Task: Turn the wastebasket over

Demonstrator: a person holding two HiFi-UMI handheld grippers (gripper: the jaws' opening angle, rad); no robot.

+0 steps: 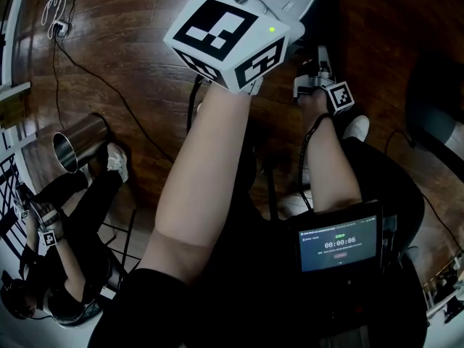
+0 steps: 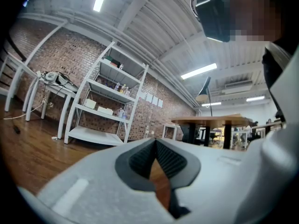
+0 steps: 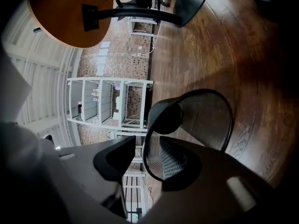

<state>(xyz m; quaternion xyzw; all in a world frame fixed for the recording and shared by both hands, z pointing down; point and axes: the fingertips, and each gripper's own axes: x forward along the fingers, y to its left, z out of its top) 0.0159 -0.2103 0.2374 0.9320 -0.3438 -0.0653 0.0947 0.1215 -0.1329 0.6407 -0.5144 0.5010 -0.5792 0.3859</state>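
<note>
The wastebasket (image 3: 198,120) is black mesh and lies on its side on the wood floor, seen close in the right gripper view. Its rim runs between the jaws of my right gripper (image 3: 148,143), which stand open. The mesh wall lies against the right-hand pad (image 3: 180,164) and apart from the other. In the head view the right gripper (image 1: 320,67) points away from me and the basket is hidden. My left gripper (image 2: 155,143) points level into the room, its tips together on nothing. Its marker cube (image 1: 228,38) fills the top of the head view.
A shiny metal cylinder (image 1: 78,145) lies on the floor at left, beside a seated person in black (image 1: 72,223). A cable (image 1: 109,85) crosses the floor. A small screen (image 1: 339,243) is near me. White shelves (image 2: 105,101) and a table (image 2: 219,121) stand farther off.
</note>
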